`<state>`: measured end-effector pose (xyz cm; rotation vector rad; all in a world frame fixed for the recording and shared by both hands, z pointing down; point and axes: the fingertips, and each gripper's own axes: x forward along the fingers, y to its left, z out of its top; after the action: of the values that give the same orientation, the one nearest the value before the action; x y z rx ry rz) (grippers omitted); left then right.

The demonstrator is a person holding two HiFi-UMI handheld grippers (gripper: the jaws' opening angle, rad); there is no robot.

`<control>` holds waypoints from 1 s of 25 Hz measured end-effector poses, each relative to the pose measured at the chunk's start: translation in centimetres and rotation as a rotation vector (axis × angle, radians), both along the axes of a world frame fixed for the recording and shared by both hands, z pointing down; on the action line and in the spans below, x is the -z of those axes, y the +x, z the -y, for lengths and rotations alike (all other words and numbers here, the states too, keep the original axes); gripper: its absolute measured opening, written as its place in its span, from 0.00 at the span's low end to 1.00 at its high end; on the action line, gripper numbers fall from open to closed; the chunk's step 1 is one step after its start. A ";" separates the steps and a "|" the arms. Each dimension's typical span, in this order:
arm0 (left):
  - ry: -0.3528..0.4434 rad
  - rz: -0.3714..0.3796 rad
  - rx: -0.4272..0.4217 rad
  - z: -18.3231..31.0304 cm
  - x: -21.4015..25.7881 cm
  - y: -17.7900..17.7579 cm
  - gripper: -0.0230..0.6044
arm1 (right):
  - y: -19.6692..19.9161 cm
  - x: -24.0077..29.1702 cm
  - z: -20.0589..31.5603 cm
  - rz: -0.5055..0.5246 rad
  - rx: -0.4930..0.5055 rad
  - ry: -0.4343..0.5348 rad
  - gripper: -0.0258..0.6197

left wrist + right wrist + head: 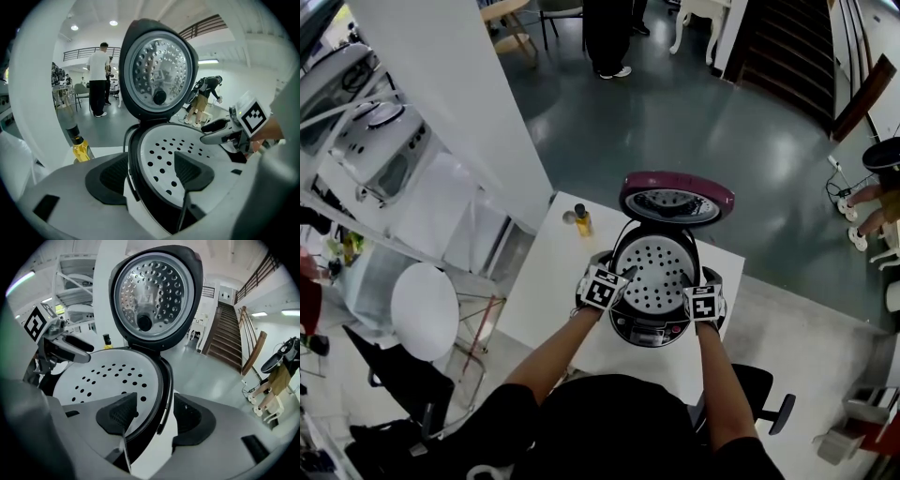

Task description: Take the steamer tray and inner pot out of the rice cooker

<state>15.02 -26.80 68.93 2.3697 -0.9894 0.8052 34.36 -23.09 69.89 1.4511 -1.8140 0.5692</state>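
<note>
A rice cooker [661,326] stands on the white table [546,291] with its dark-red lid [677,197] swung up. Inside lies the white steamer tray [652,272] with several holes; it covers the inner pot. My left gripper [619,279] is at the cooker's left rim. In the left gripper view it [150,173] is open, one pad outside the wall and the other over the tray [164,150]. My right gripper [707,281] is at the right rim. In its own view it [157,418] is open, straddling the rim beside the tray [108,376].
A small bottle of yellow liquid [582,221] stands at the table's far left corner. A round white stool [425,309] is left of the table, and a black chair base [769,398] is at the right. A person [609,37] stands far off on the grey floor.
</note>
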 end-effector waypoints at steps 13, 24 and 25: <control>-0.051 0.133 -0.024 -0.2 -2.8 -0.1 0.52 | 0.2 -1.8 0.4 -0.153 0.038 -0.047 0.38; -0.034 0.101 0.001 1.4 -0.6 -1.3 0.45 | 0.5 -0.3 0.6 -0.174 -0.002 -0.029 0.38; -0.032 0.110 -0.007 1.4 -0.6 -1.3 0.43 | 0.6 -0.1 0.7 -0.175 -0.005 -0.027 0.38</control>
<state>13.76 -28.24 69.49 2.3242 -1.0045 0.9559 34.97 -23.80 69.97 1.4409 -1.6607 0.4519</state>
